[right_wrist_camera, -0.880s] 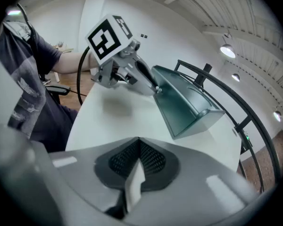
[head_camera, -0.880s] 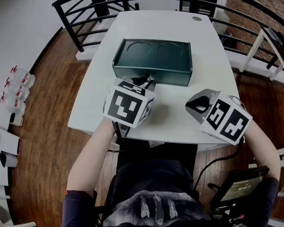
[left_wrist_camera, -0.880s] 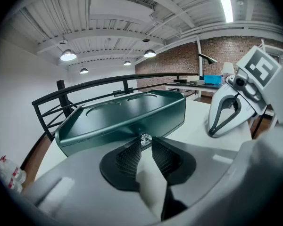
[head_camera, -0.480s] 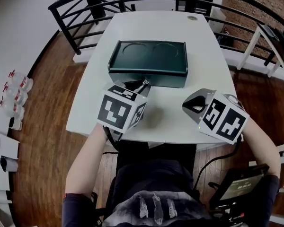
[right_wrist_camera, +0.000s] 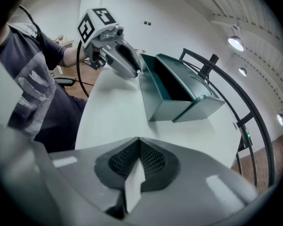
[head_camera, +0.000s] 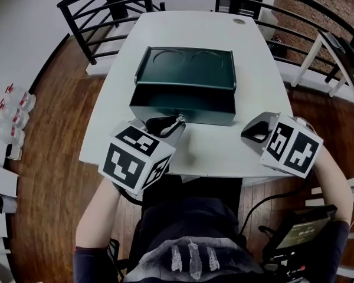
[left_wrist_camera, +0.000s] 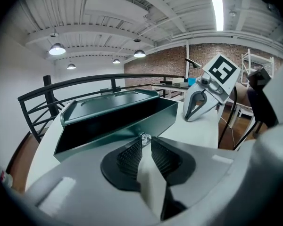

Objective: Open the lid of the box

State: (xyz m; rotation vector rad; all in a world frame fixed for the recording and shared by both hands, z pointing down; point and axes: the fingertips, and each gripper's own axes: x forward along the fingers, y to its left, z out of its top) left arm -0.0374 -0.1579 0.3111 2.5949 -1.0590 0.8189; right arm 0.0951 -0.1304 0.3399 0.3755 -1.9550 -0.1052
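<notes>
— Left tool (head_camera: pixel 177 121) state?
— Clamped on small metal knob (left_wrist_camera: pixel 145 137) at front of green box (head_camera: pixel 186 72); opened at front, centred on white worktop (head_camera: pixel 224 152).
— Right tool (right_wrist_camera: pixel 139 142)?
— Closed, empty, right of green box, apart.

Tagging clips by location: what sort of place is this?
Probably a mezzanine in a loft-style industrial building: a black railing curves round the table, with a brick wall and hanging lamps under a beamed ceiling.
</notes>
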